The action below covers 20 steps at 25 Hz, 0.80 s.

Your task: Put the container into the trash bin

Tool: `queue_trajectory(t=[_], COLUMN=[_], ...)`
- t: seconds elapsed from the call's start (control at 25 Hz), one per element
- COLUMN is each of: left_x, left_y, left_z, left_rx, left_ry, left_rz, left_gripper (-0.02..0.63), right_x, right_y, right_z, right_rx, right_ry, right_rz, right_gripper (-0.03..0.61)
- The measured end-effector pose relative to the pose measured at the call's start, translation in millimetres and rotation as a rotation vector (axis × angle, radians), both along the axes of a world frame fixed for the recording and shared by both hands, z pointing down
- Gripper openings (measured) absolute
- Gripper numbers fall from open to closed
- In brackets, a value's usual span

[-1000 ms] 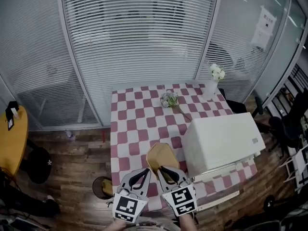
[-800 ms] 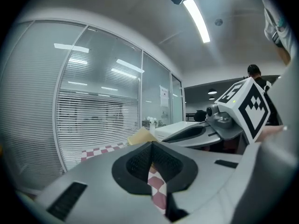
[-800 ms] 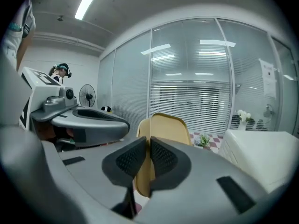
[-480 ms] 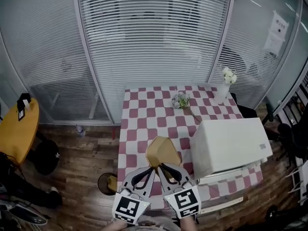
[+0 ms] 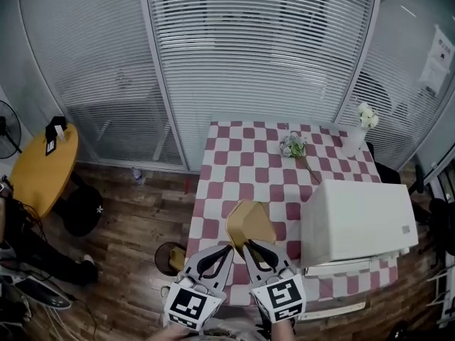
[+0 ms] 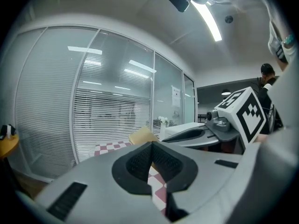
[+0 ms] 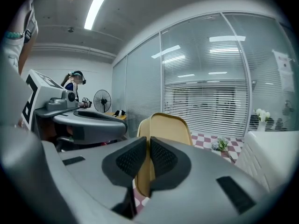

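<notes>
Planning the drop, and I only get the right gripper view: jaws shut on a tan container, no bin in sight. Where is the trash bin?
Observer: In the head view the trash bin stands on the floor, by the checkered table's left edge.
Operator: Is the container above it?
Observer: No. The container hangs over the table, to the bin's right.
Operator: Is the bin empty?
Observer: No; something yellowish lies inside.
</notes>
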State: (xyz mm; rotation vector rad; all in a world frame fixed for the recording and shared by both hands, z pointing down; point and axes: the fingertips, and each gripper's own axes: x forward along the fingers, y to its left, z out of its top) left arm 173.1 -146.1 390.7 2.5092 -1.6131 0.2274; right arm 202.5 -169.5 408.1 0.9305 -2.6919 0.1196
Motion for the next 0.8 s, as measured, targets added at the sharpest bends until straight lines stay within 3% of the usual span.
queue_trajectory(t=[0.36, 0.8], left_x=[-56, -194], left_y=[3, 18], left_z=[1, 13], left_rx=[0.004, -0.016], left_ry=[0.016, 0.031], left_rz=[-0.037, -0.063], left_gripper=[0.003, 0.003], right_x=[-39, -180], right_y=[-1, 14], right_z=[-2, 7], right_rx=[0.031, 0.006], right_ry=[0.008, 0.052], right_rz=[0.012, -0.035], right_gripper=[0.02, 0.02])
